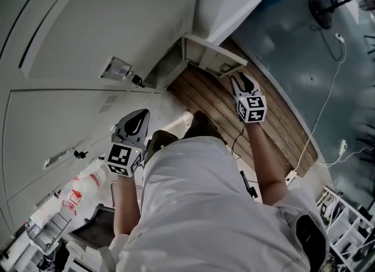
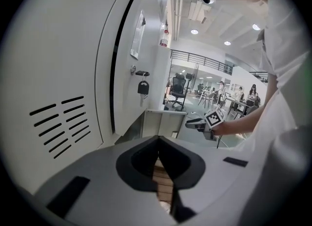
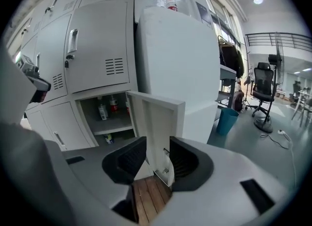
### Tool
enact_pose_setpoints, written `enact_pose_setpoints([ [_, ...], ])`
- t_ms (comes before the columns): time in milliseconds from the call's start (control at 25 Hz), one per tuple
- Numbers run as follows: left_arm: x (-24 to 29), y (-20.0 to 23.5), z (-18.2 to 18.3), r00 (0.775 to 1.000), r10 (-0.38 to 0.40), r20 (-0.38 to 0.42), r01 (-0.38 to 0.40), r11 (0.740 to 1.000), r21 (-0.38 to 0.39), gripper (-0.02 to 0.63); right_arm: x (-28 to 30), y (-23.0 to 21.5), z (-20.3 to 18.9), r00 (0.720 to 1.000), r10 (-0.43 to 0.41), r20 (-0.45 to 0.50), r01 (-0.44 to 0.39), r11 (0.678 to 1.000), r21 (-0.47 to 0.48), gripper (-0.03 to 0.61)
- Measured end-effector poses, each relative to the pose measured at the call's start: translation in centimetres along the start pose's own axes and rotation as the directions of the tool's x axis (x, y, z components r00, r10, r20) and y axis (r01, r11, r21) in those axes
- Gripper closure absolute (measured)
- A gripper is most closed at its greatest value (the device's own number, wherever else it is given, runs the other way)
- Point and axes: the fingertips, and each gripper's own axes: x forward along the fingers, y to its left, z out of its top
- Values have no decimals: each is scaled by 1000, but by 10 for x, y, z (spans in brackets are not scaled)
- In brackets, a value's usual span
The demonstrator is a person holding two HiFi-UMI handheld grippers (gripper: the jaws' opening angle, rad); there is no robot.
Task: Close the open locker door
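- Your right gripper (image 3: 158, 160) is out in front with its jaws spread wide. It is released and grips nothing.
- The locker door (image 3: 158, 122) is right in front of it, swung out towards you and nearly edge-on. Its free edge and lower corner show in the gap between those spread jaws. I cannot tell whether a pad touches it.
- Behind the door is the open compartment (image 3: 92, 122), low in the bank of lockers, with bottles (image 3: 101, 110) standing on its shelf.
- From your head camera, the right gripper (image 1: 242, 79) points at the locker door (image 1: 214, 55). Its tips are just beside the door's outer edge, above the wooden flooring (image 1: 234, 121).
- Your left gripper (image 1: 137, 118) sits nearer your body, well apart from the door and alongside the closed locker fronts.
- In its own view, the left gripper (image 2: 158, 144) is clenched, its jaw tips meeting with nothing caught between them. Only wooden flooring shows through the slit below.
- That same view catches the locker door (image 2: 163, 122) low and ahead, with the right gripper's marker cube (image 2: 214, 118) near it.
- A padlock (image 2: 143, 87) hangs on a closed locker above, and vent slots (image 2: 61, 127) sit at the left.
- Off to the right in the right gripper view, a blue bin (image 3: 225, 121) stands by the end of the lockers. An office chair (image 3: 263, 93) is farther off.
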Motion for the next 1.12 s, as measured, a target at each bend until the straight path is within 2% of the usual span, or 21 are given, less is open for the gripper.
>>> enact_pose_setpoints([
  [440,17,-8,0,1000,16,-10,-16,999,-37,611,23,-29,5,1000,8,-30,-9,1000,-24,396],
  [800,16,-2,-7,998,52,-22,-53,996,-66,611,37,-29,16,999,38,-33,-40,998,-57,399],
  [1120,9,1,-10,998,59,-17,-60,995,-75,611,32,-21,13,998,32,-45,-35,998,-60,403],
])
